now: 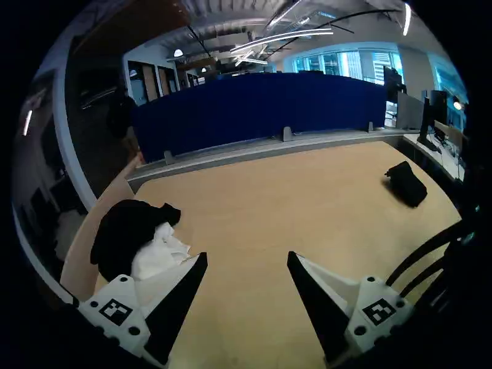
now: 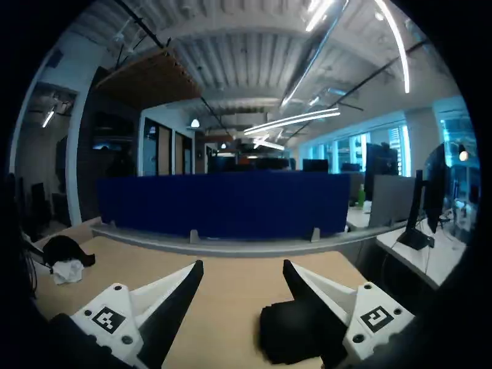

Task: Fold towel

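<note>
The left gripper (image 1: pixel 246 254) and right gripper (image 2: pixel 243 262) are held open, empty. A crumpled black towel (image 1: pixel 126 230) is heaped over a white cloth (image 1: pixel 158 252), out from the blue partition's (image 1: pixel 258 111) left end. Limp, light fabric is expected, so a free corner should be pinched.

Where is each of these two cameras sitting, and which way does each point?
Left gripper view: rides on the left gripper, tilted down over the wooden table; its two open fingers show at the bottom, a heap of black and white cloth beside one.
Right gripper view: rides on the right gripper, aimed more level toward the blue partition and ceiling; its open fingers show, a folded black towel by one.
Shared: table, partition, cloth heap, and probably the folded towel.
</note>
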